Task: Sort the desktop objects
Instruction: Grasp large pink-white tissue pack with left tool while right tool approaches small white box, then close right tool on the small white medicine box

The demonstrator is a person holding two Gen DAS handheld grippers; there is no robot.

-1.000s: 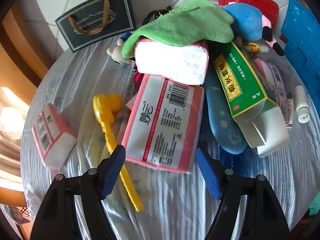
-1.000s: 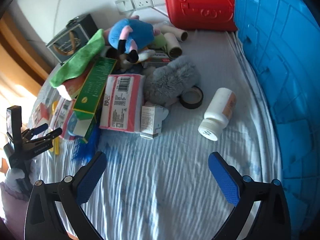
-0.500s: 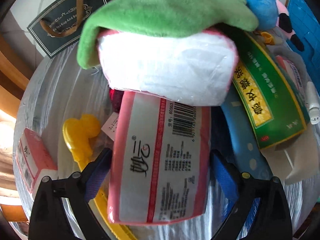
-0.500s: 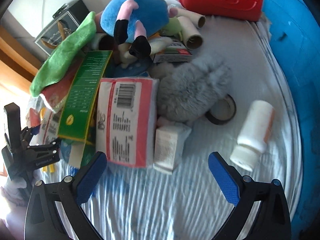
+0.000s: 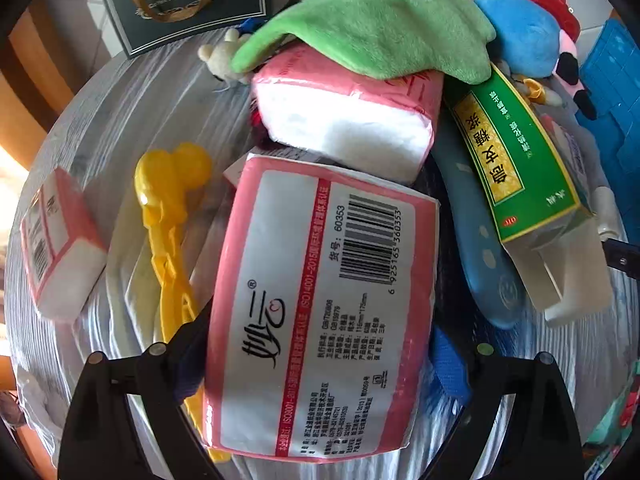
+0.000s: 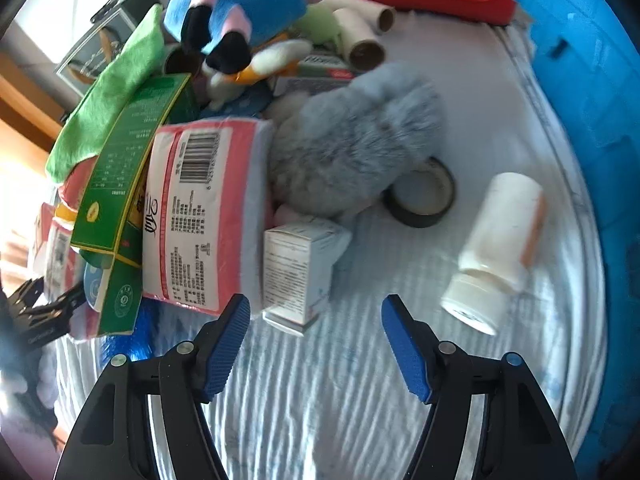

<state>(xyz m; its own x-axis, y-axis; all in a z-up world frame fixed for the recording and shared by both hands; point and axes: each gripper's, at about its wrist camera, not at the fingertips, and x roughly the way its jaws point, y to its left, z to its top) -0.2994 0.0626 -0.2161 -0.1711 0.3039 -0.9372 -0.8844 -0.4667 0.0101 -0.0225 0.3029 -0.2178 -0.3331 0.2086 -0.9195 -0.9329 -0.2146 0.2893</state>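
- Both grippers point steeply down at a cluttered table covered in a pale striped cloth (image 6: pixel 320 400).
- The left gripper (image 5: pixel 320 364) straddles a pink tissue pack (image 5: pixel 320 312) lying label-up. Its jaws are spread wide and closing; the pack sits between the blue fingers (image 5: pixel 448 364), but whether the pads press on it cannot be told.
- The right gripper (image 6: pixel 316 344) hangs over bare cloth, its jaws about half open and closing, with nothing between them. A small white box (image 6: pixel 296 268) lies just beyond its fingertips.
- A yellow plastic toy (image 5: pixel 168 216) lies just left of the held pack; a second tissue pack (image 5: pixel 344 116) under a green cloth (image 5: pixel 380 24) overlaps its far end, and a green carton (image 5: pixel 516 156) leans on its right.
- In the right view, a white bottle (image 6: pixel 496 248) lies on its side with open cloth around it; a blue crate (image 6: pixel 592 120) walls the right edge.
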